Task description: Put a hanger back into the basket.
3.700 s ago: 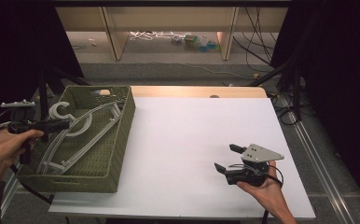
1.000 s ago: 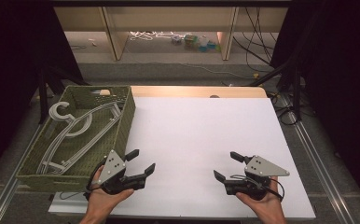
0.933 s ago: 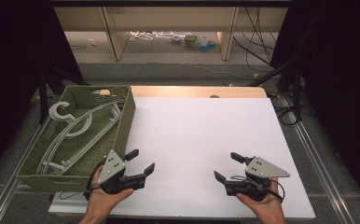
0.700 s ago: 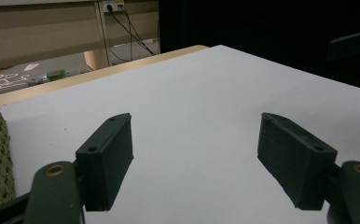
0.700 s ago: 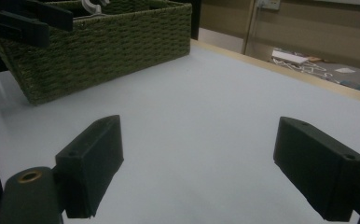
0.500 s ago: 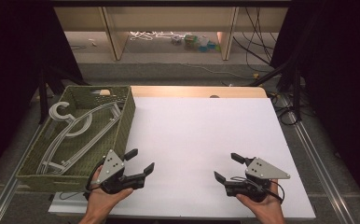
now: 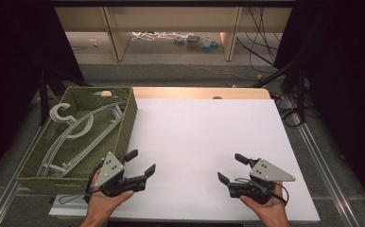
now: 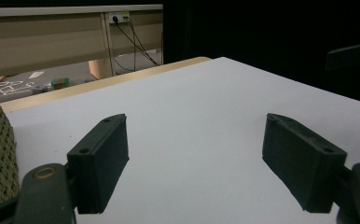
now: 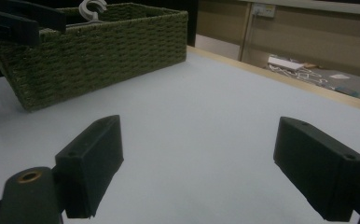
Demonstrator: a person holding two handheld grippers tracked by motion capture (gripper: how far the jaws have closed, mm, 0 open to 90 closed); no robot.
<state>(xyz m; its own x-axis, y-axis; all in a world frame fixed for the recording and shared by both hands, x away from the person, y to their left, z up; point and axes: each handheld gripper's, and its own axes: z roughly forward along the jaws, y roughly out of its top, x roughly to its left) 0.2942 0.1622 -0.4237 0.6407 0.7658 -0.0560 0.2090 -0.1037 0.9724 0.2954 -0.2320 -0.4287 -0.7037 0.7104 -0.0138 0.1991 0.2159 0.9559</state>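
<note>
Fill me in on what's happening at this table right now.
A person holds one pair of tongs in each hand, low over the near edge of the white table. The left tongs and the right tongs are both open and hold nothing. At the left stands a green woven basket with grey clothes hangers lying inside it, untouched.

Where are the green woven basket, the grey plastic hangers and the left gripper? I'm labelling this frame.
green woven basket [image 7: 126,124], high view, on its right wall.
grey plastic hangers [image 7: 72,135], high view, on a hanger's curved shoulder inside the basket.
left gripper [image 7: 141,163], high view, midway between its open fingertips.
</note>
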